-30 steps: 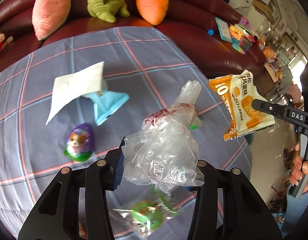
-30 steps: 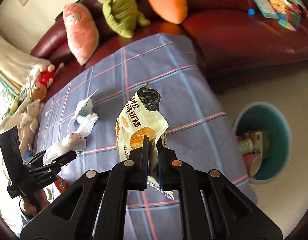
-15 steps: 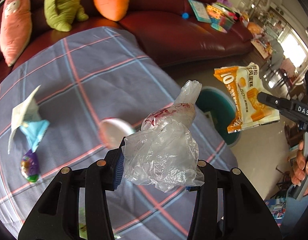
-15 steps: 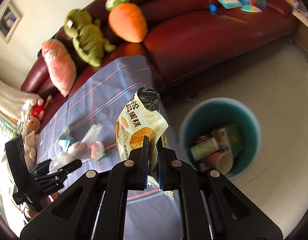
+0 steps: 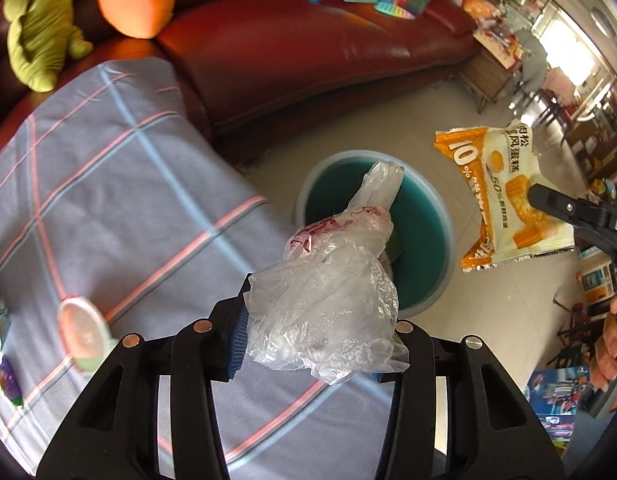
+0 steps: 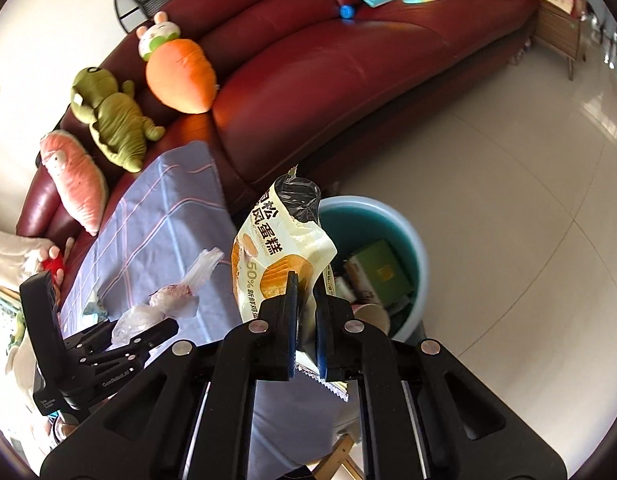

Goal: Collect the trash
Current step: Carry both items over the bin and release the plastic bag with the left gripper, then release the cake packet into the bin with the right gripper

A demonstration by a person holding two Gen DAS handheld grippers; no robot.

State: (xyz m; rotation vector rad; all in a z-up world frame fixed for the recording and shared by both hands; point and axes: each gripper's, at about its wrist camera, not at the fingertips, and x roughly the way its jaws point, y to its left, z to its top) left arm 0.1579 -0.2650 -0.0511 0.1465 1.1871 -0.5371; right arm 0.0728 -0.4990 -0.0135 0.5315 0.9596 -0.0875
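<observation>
Grippers (image 5: pixel 320 336) (image 6: pixel 306 320) clamp trash, angled toward bin (image 6: pixel 408 248).

A dark red leather sofa (image 6: pixel 348 64) curves along a pale wall (image 6: pixel 48 32). Glossy cream floor tiles (image 6: pixel 508 200) reflect daylight. A checked cloth (image 5: pixel 108 200) covers the table.

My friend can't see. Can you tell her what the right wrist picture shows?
The right hand-held gripper pinches a yellow snack wrapper above the floor, next to a teal bin holding a cup and boxes. To the left, the left hand-held gripper holds a clear plastic bag over a blue checked table, with a red sofa and plush toys behind.
</observation>
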